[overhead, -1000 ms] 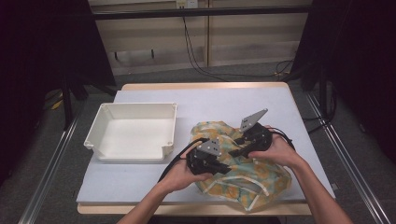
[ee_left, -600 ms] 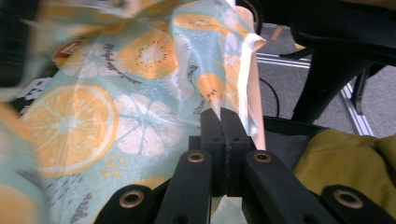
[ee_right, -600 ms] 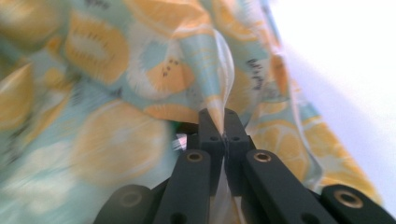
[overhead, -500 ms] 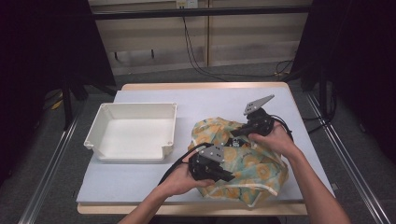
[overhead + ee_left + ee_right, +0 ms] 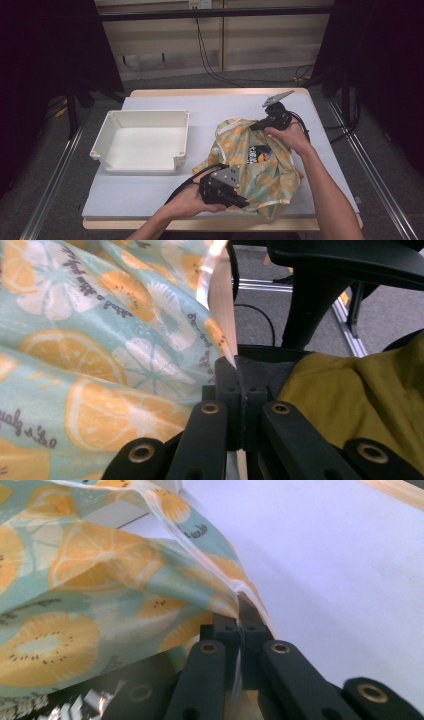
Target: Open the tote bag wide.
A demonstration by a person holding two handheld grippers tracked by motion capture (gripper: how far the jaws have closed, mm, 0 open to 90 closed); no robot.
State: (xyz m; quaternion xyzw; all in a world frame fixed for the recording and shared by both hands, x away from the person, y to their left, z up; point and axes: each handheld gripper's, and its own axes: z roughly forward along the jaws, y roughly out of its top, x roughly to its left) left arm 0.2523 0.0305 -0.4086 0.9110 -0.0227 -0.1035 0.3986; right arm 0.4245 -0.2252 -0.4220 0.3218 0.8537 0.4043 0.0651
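High view: fruit-print bag (image 5: 250,160) stretched between left gripper (image 5: 235,197) and right gripper (image 5: 256,126).

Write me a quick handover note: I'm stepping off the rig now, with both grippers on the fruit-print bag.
Left gripper: shut on the near edge of the fruit-print bag, close to the table's near edge; the left gripper view shows the fabric pinched between the jaws.
Right gripper: just closed on the bag's far edge; the right gripper view shows the rim clamped.
Bag: on the right side of the white mat, mouth pulled open between the two grips, dark printed items visible inside.
White tray: empty, left of the bag.
Done: bag gripped and opened.
Left, likely: getting the contents out, perhaps into the tray.
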